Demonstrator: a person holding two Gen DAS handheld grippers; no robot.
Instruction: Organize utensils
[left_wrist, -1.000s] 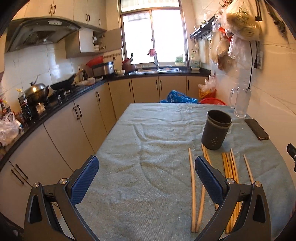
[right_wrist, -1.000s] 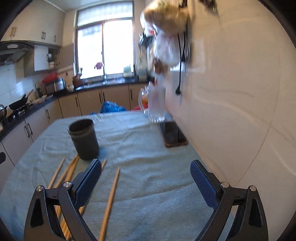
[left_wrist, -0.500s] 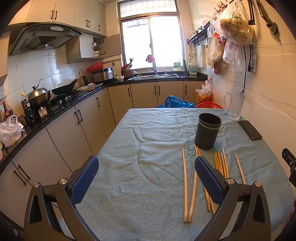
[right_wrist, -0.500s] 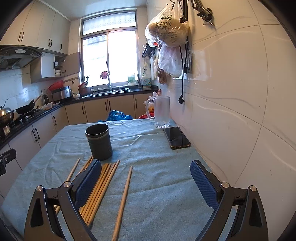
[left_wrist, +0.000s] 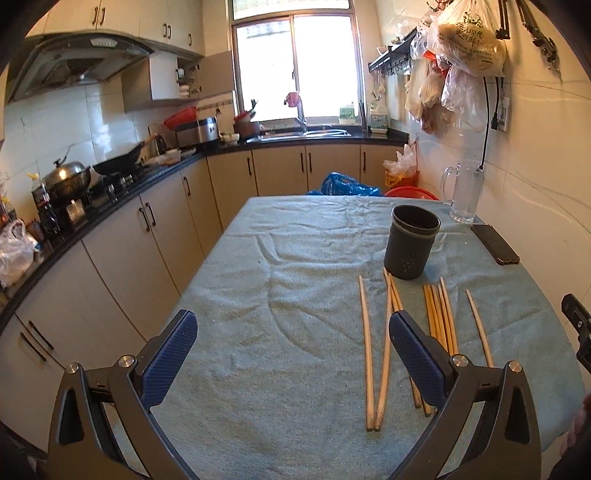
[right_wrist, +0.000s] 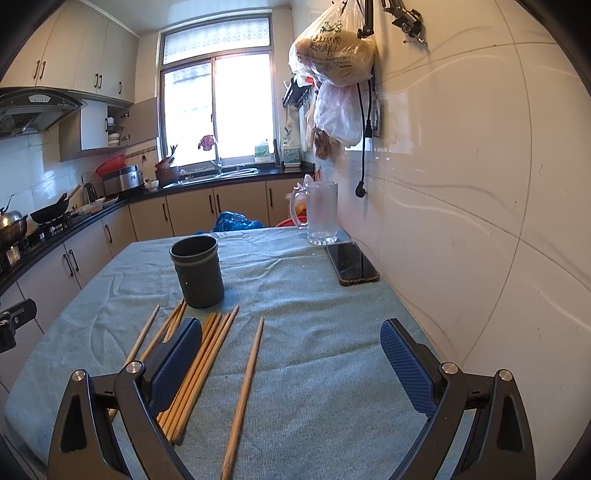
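Several wooden chopsticks (left_wrist: 439, 314) (right_wrist: 207, 354) lie loose on the blue-green cloth, in front of a dark perforated utensil cup (left_wrist: 410, 247) (right_wrist: 197, 271) that stands upright. One chopstick (right_wrist: 245, 384) lies apart to the right of the bundle. My left gripper (left_wrist: 291, 354) hovers open above the near left part of the table, its right finger over the chopsticks' near ends. My right gripper (right_wrist: 291, 362) is open too, with nothing between its fingers, its left finger above the bundle.
A glass mug (right_wrist: 321, 214) and a dark phone (right_wrist: 352, 264) sit by the tiled wall on the right. The table (left_wrist: 280, 266) is cloth-covered; kitchen cabinets and a stove counter (left_wrist: 110, 177) run along the left. Bags hang on the wall (right_wrist: 332, 59).
Both grippers have pulled back and risen, so more of the table and chopsticks shows. Neither gripper has changed its opening, and the chopsticks and cup have not moved.
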